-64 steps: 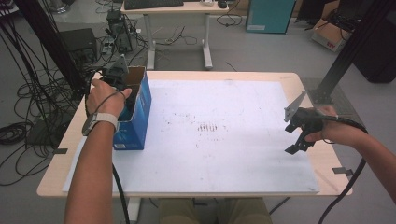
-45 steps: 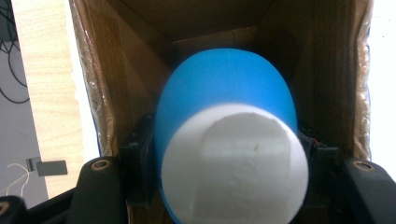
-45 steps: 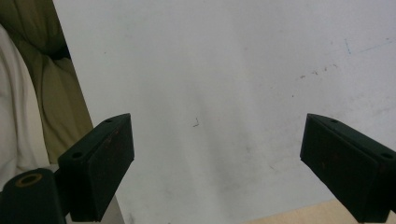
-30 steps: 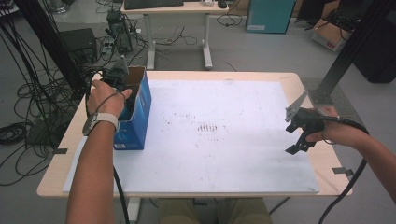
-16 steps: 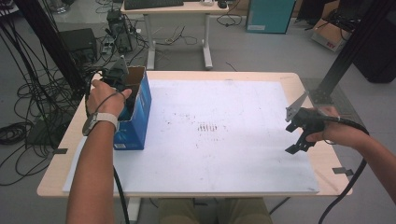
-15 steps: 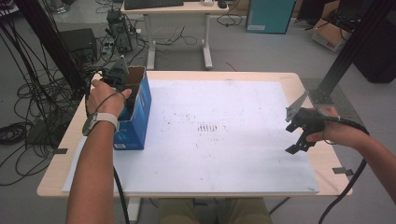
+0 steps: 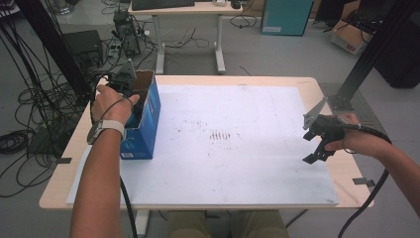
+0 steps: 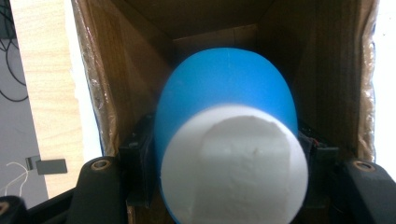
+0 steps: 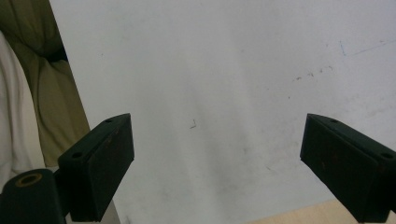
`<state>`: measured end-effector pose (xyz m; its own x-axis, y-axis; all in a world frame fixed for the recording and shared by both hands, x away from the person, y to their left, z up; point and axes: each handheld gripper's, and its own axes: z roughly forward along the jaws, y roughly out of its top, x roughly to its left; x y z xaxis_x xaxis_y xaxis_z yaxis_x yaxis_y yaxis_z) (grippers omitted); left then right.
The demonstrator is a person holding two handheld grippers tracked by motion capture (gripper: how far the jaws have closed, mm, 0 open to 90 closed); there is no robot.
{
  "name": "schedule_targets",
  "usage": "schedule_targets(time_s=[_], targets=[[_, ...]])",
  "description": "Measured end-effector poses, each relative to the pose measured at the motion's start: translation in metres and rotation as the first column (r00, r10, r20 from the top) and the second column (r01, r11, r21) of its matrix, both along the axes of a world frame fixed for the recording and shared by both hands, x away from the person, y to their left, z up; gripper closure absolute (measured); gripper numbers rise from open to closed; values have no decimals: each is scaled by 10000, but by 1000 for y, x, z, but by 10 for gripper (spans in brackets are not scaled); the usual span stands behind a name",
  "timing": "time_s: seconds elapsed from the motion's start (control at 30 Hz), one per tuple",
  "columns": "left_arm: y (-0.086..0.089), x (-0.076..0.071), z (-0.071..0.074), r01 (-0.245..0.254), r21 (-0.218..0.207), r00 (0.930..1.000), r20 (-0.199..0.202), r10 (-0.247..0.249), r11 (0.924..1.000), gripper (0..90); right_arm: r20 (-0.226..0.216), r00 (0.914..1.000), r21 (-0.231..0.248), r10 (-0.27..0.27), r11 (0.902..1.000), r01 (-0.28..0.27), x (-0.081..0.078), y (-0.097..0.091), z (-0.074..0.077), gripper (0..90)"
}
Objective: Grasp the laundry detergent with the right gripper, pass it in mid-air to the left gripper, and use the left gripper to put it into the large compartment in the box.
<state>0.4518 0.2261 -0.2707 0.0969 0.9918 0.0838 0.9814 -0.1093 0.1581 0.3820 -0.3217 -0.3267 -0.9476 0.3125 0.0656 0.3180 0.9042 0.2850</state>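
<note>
An open blue cardboard box (image 7: 144, 124) stands at the table's left side. My left gripper (image 7: 130, 91) reaches down into its opening, and in the left gripper view the left gripper (image 8: 224, 154) is shut on a blue object with a white round end (image 8: 229, 154) inside the brown box interior (image 8: 327, 70). My right gripper (image 7: 317, 144) hovers over the right side of the white sheet (image 7: 223, 134). In the right gripper view the right gripper (image 9: 215, 168) stands open, with only the white sheet (image 9: 224, 84) between its pads.
The wooden table (image 7: 64, 168) shows beyond the sheet's borders. Cables (image 7: 29, 114) and black equipment (image 7: 84, 44) crowd the floor to the left. A desk (image 7: 188, 20) stands behind, and a black frame post (image 7: 376, 44) rises at the right. The person's lap (image 9: 51, 93) lies past the near edge.
</note>
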Motion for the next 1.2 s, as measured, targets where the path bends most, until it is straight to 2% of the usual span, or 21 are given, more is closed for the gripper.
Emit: schedule_targets(time_s=[1.2], targets=[[0,-1,0,-22,3,10000,-28,22,10000,375,5,10000,28,-82,10000,82,-2,-5,1,99]])
